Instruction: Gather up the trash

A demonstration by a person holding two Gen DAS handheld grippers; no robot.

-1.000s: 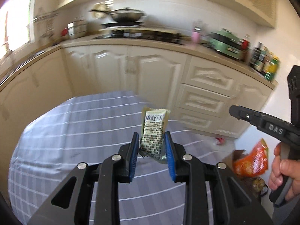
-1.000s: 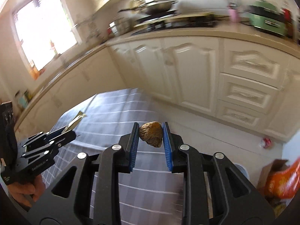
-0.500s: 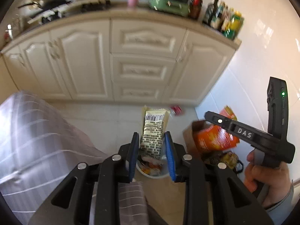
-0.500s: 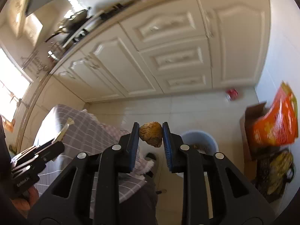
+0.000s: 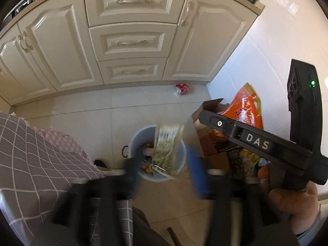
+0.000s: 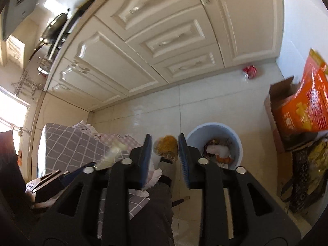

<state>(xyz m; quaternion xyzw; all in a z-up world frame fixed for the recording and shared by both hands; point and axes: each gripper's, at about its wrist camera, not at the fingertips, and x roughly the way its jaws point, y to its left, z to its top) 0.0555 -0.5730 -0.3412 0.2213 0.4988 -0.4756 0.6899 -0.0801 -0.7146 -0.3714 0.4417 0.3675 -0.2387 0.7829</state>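
Both sets of fingers had just opened wide. The left gripper (image 5: 162, 174) released the wrapper (image 5: 167, 145) above the bin (image 5: 135, 139). The right gripper's (image 6: 165, 160) crumpled lump (image 6: 166, 147) sat beside the rim; we judged it could miss and hit the floor (image 6: 143, 119).

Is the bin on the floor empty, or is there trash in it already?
Not empty. The bin already holds scraps: the right wrist view shows white, orange and brown bits in its bottom. How full it is, I cannot tell.
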